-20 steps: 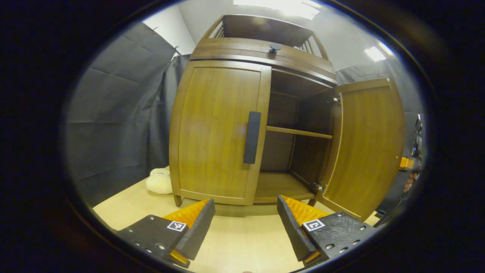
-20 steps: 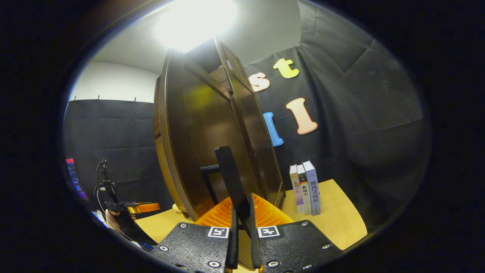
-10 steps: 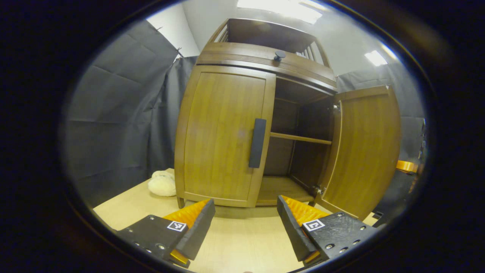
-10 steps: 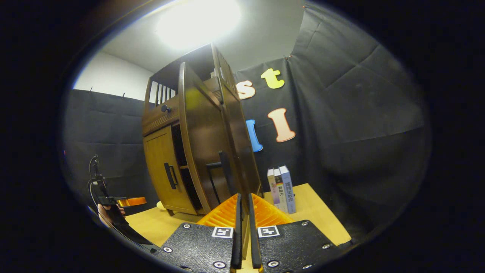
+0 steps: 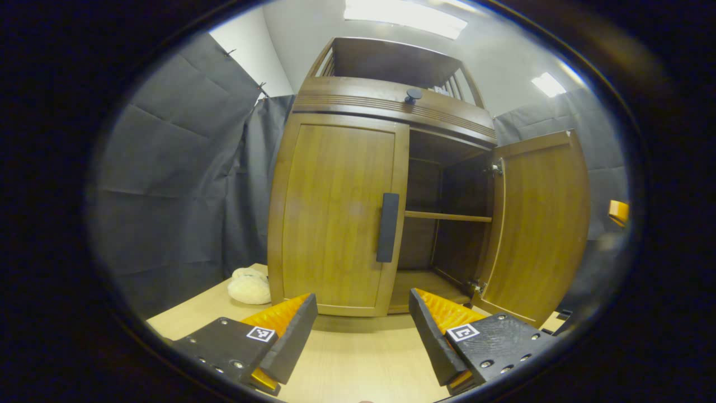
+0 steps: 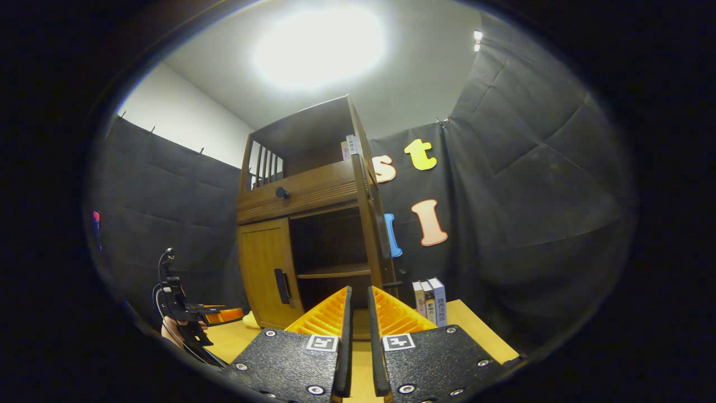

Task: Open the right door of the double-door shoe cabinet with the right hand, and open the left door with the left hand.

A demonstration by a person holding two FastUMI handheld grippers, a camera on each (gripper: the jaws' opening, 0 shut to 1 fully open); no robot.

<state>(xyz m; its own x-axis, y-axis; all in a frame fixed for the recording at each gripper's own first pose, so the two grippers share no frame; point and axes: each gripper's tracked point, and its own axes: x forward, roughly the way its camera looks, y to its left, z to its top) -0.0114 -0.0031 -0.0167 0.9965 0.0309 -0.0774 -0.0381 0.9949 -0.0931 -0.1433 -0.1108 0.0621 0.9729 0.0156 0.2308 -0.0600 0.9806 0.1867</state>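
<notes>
Right gripper [image 6: 358, 313], nearly closed, has released the right door [image 5: 540, 224]; left gripper [image 5: 362, 324] stays wide.

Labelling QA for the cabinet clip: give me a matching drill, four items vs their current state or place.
Column 1:
1. left door
2. right door
3. left tongs
4. books

Column 2:
A. swung open
B. closed
C. standing upright on the table, right of the cabinet in the right gripper view
D. fingers spread wide, holding nothing

Pairs: 1-B, 2-A, 3-D, 4-C
</notes>
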